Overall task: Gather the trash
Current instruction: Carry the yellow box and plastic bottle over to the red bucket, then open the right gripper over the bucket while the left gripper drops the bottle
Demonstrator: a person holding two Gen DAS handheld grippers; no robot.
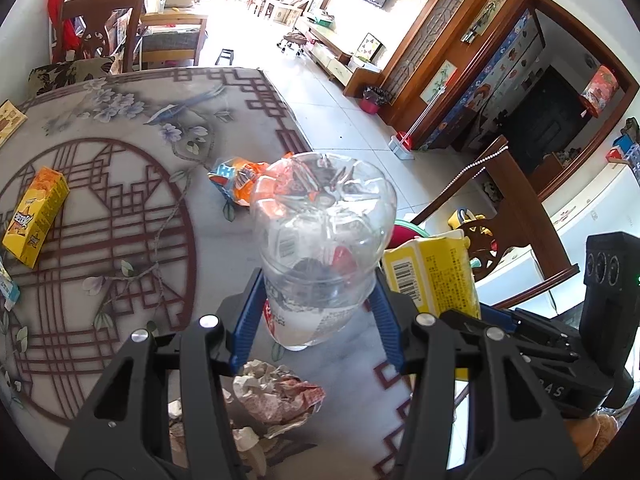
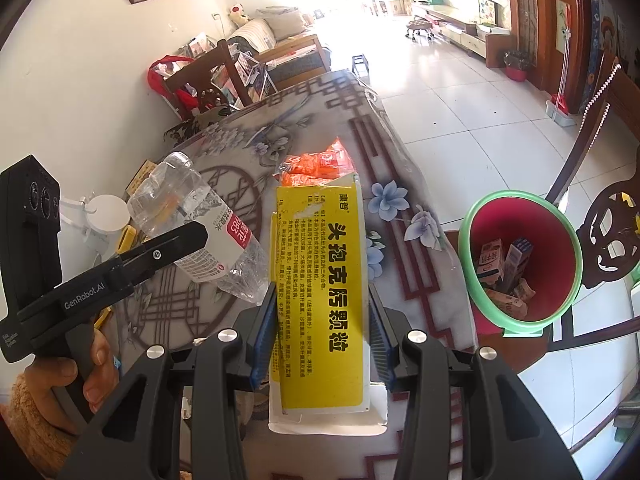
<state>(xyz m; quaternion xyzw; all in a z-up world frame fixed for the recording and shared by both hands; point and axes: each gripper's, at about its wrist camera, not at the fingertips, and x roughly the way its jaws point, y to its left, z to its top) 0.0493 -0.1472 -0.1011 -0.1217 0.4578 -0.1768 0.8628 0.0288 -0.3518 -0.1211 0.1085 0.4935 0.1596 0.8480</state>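
My left gripper is shut on a clear plastic bottle, its base pointing away from the camera, held above the table. In the right wrist view that bottle hangs at the left in the left gripper, held by a hand. My right gripper is shut on a yellow and white carton with black print. The same carton shows at the right of the left wrist view. A red bin with a green rim stands beside the table at the right, with several small cartons inside.
On the patterned table lie an orange wrapper, a yellow juice box and crumpled paper. Wooden chairs stand at the right by the bin, another at the far end. Tiled floor lies beyond.
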